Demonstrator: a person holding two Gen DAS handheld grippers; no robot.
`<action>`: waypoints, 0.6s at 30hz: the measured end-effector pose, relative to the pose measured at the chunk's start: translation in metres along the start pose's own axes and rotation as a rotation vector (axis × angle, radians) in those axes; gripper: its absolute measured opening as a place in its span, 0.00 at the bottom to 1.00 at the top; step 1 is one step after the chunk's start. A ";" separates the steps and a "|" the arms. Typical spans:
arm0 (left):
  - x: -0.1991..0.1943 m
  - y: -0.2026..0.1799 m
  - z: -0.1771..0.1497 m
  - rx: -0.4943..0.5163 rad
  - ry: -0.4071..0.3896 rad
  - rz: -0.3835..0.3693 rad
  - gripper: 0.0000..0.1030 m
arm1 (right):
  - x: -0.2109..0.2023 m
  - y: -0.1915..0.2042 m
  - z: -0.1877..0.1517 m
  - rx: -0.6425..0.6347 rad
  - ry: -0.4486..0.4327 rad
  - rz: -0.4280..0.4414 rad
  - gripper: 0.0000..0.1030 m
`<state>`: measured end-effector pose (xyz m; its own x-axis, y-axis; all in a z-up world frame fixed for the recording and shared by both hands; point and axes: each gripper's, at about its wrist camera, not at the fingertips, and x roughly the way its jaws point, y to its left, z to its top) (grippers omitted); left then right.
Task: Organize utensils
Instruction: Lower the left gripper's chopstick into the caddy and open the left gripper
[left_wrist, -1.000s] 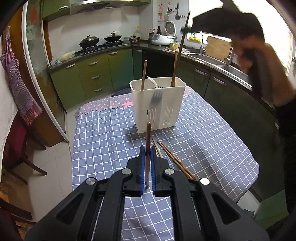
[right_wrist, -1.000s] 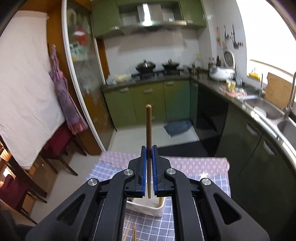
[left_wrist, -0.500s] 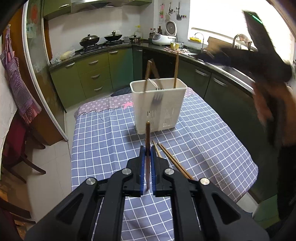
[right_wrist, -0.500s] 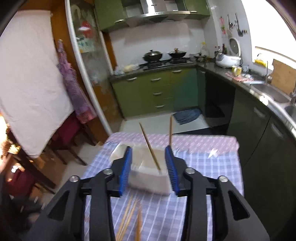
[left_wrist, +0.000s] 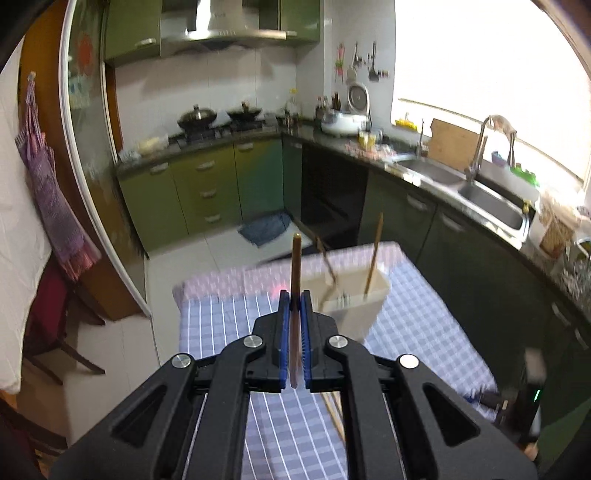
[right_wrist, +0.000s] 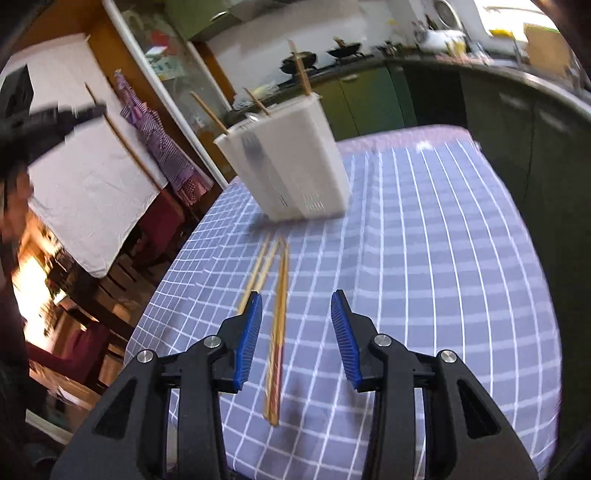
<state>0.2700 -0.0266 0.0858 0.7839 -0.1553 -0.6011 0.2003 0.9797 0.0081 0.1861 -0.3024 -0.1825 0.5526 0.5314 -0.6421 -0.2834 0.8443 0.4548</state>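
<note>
While blurred, white holder (left_wrist: 354, 295); chopstick (left_wrist: 295, 295) base hidden between jaws.

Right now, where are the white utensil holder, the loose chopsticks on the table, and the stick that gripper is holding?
white utensil holder (right_wrist: 291, 166): right wrist view, front wall.
loose chopsticks (right_wrist: 277, 317): right wrist view, mid-length.
held chopstick (left_wrist: 296, 266): left wrist view, upper shaft.

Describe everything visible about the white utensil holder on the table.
The white utensil holder is a tall rectangular plastic-looking bin, open at the top, with small slotted vents low on its walls. It stands on the blue checked tablecloth toward the table's far end; its lean in the right wrist view may be lens distortion. Several wooden chopsticks stick out of it at different angles, and a fork shape shows faintly through one wall. Loose chopsticks lie on the cloth nearby, apart from it. Neither gripper touches it.
</note>
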 end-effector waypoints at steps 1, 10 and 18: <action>-0.001 -0.001 0.010 -0.002 -0.016 0.006 0.06 | -0.003 -0.006 -0.006 0.018 -0.007 0.004 0.38; 0.038 -0.019 0.061 -0.011 -0.081 0.020 0.06 | -0.013 -0.019 -0.009 0.046 -0.031 0.011 0.38; 0.100 -0.020 0.044 -0.033 0.064 0.007 0.06 | -0.014 -0.022 -0.002 0.048 -0.022 -0.019 0.38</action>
<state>0.3702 -0.0675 0.0602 0.7459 -0.1415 -0.6509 0.1750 0.9845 -0.0134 0.1833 -0.3281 -0.1846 0.5746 0.5132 -0.6376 -0.2346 0.8496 0.4724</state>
